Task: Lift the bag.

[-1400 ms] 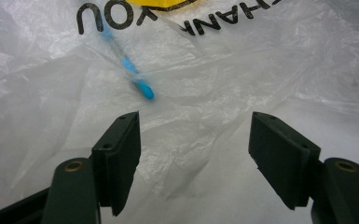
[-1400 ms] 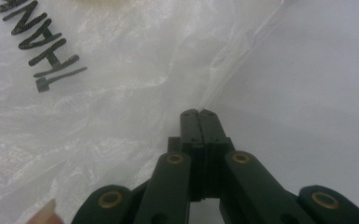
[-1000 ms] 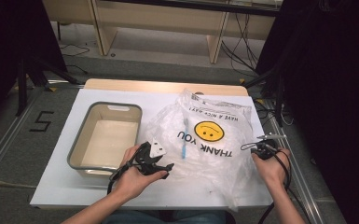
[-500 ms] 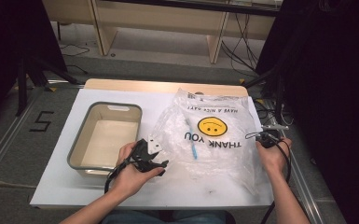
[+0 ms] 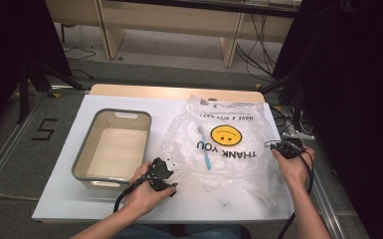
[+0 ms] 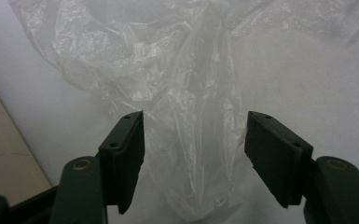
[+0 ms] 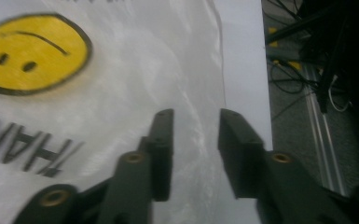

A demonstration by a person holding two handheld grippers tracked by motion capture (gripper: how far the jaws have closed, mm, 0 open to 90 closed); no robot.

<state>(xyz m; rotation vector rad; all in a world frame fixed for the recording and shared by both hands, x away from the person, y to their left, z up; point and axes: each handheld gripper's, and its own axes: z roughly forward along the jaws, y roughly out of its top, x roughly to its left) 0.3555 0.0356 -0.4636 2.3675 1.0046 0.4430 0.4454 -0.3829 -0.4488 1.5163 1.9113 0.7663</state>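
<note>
A clear plastic bag (image 5: pixel 224 149) with a yellow smiley face and "THANK YOU" print lies crumpled on the white table (image 5: pixel 64 204). A blue toothbrush (image 5: pixel 205 152) shows inside it. My left gripper (image 5: pixel 171 183) sits at the bag's near-left corner. In the left gripper view its jaws (image 6: pixel 193 154) stand wide and have just been closing, with a loose fold of the bag (image 6: pixel 191 93) between them, untouched by the pads. My right gripper (image 5: pixel 273 145) hovers at the bag's right edge. Its jaws (image 7: pixel 195 149) have just been opening and stand apart over the plastic (image 7: pixel 121 84), gripping nothing.
A beige tub with a grey rim (image 5: pixel 87 167) stands empty on the left of the table, close to my left hand. The table's right edge (image 7: pixel 247 93) runs just beyond the bag, with cables on the floor past it.
The bag and the toothbrush inside it have shifted to the right and the bag lies flatter. My right gripper has let go of the bag's edge. My left gripper has sunk a little.
</note>
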